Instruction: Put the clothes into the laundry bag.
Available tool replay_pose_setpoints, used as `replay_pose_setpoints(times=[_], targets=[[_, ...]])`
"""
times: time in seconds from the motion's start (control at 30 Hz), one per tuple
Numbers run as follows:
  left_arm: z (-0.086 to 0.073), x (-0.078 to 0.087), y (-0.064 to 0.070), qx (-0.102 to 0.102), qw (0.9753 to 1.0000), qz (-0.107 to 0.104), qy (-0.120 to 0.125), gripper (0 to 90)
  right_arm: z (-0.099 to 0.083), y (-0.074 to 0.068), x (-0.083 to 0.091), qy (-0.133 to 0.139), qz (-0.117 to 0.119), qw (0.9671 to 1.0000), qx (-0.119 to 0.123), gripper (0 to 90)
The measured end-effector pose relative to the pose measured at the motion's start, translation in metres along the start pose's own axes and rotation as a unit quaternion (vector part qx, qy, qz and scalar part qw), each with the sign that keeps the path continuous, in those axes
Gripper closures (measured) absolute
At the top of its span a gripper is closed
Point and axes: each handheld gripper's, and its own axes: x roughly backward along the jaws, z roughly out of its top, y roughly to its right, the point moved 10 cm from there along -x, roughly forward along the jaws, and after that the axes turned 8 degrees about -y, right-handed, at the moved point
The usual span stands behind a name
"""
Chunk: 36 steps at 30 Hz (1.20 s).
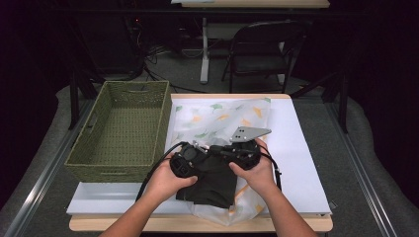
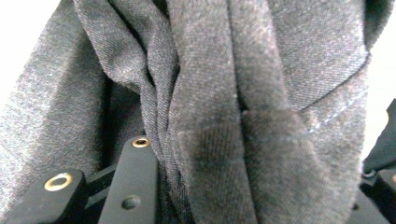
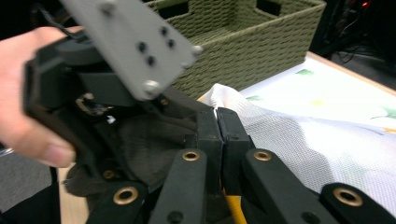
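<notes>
Both tongs pinch: left dark cloth, right mesh bag; green basket empty.

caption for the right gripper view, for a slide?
Right gripper, jaws shut on white mesh bag, beside dark grey garment and green woven basket.

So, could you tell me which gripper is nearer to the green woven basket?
Left. The left gripper sits just beside the basket, near its right wall; the right gripper lies farther right, over the dark cloth.
</notes>
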Motion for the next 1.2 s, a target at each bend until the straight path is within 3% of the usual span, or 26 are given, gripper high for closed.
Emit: replay_pose_setpoints(times=[0.27,0.47,0.5,0.53,0.73,0.77,0.8,0.93,1.2], targets=[[0.001,-0.014,-0.009,0.013,0.9999,-0.001,-0.004,54.2,-0.014,0.003,-0.010,-0.023,-0.009,0.9997,0.001,89.0],[-0.001,-0.018,-0.010,0.008,0.9999,0.008,-0.010,50.3,-0.018,0.004,-0.010,-0.028,-0.011,0.9995,0.003,89.0],[-0.003,-0.020,-0.010,0.021,0.9997,-0.003,-0.010,49.8,-0.019,0.004,-0.010,-0.028,-0.011,0.9995,0.001,89.0],[-0.003,-0.020,-0.010,0.021,0.9997,-0.003,-0.010,41.2,-0.019,0.004,-0.010,-0.028,-0.011,0.9995,0.001,89.0],[-0.003,-0.020,-0.010,0.021,0.9997,-0.003,-0.010,41.2,-0.020,0.005,-0.012,-0.028,-0.013,0.9995,0.001,88.9],[-0.003,-0.019,-0.008,0.023,0.9996,-0.013,-0.004,41.2,-0.020,0.005,-0.012,-0.028,-0.013,0.9995,0.001,88.9],[-0.002,-0.017,-0.008,0.024,0.9996,-0.016,0.000,35.5,-0.021,0.006,-0.013,-0.028,-0.015,0.9995,-0.001,88.9],[-0.002,-0.008,-0.007,0.023,0.9994,-0.023,0.014,30.4,-0.022,0.007,-0.013,-0.028,-0.015,0.9995,-0.001,88.9],[-0.012,0.005,-0.008,0.008,0.9998,-0.011,0.017,30.2,-0.023,0.007,-0.014,-0.029,-0.017,0.9994,0.000,88.9]])
